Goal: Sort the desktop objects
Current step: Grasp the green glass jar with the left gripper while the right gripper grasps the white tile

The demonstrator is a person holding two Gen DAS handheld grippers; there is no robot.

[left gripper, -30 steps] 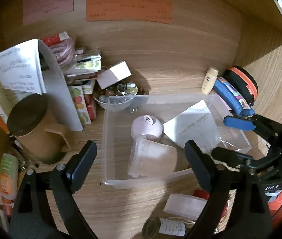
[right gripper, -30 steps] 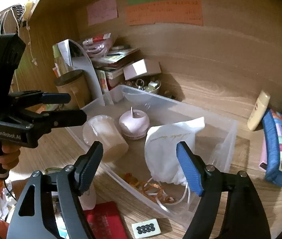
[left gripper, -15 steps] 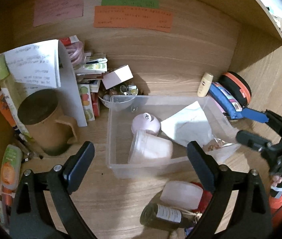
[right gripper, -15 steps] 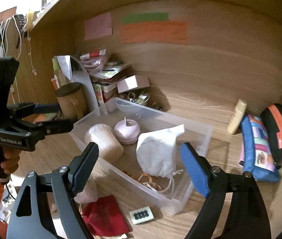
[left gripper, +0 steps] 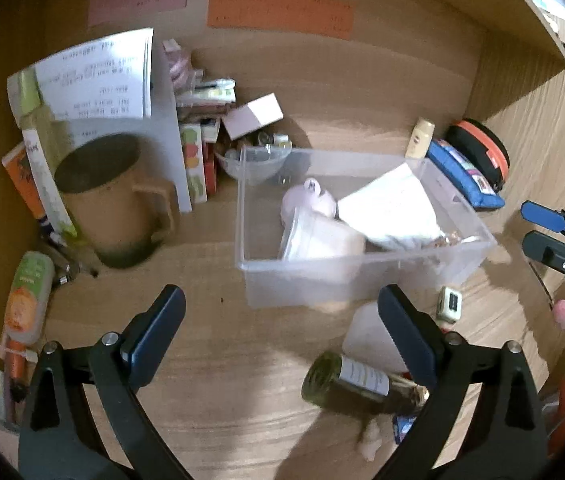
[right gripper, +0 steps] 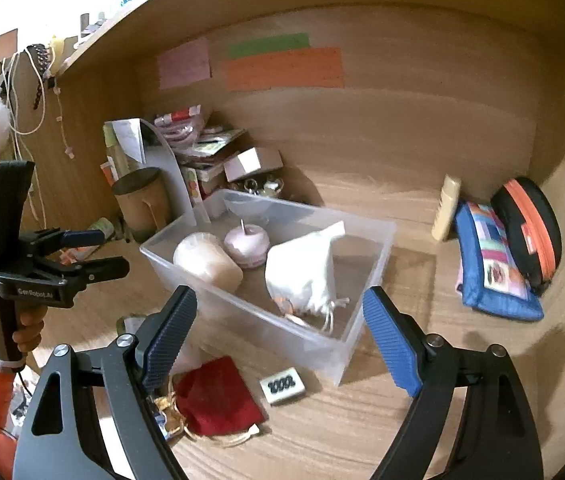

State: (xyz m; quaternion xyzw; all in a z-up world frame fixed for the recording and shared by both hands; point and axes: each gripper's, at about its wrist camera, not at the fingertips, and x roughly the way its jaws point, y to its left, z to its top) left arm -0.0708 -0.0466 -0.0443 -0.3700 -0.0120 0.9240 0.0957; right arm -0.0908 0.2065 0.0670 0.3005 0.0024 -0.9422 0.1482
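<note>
A clear plastic box [left gripper: 362, 280] [right gripper: 250, 312] sits mid-desk and holds a frosted cup [left gripper: 322, 240] [right gripper: 207, 261] on its side, a pink round object [left gripper: 308, 200] [right gripper: 247, 245] and a white drawstring pouch [left gripper: 390, 210] [right gripper: 302, 272]. In front of the box lie a red pouch [right gripper: 218, 396], a small tile [left gripper: 451, 303] [right gripper: 283, 385], a dark bottle [left gripper: 354, 382] and a white container [left gripper: 366, 340]. My left gripper [left gripper: 280, 332] is open and empty, in front of the box. My right gripper [right gripper: 278, 336] is open and empty, near the box's front.
A brown mug [left gripper: 110, 200], papers and small boxes [left gripper: 198, 136] stand at the back left. A cream tube [left gripper: 420, 138], a blue pouch [right gripper: 494, 264] and a black-orange case [right gripper: 530, 228] lie at the right. A tube [left gripper: 28, 296] lies far left.
Both grippers have drawn back from the box, which now sits farther off. The bottle, the red pouch and the tile show more fully in front.
</note>
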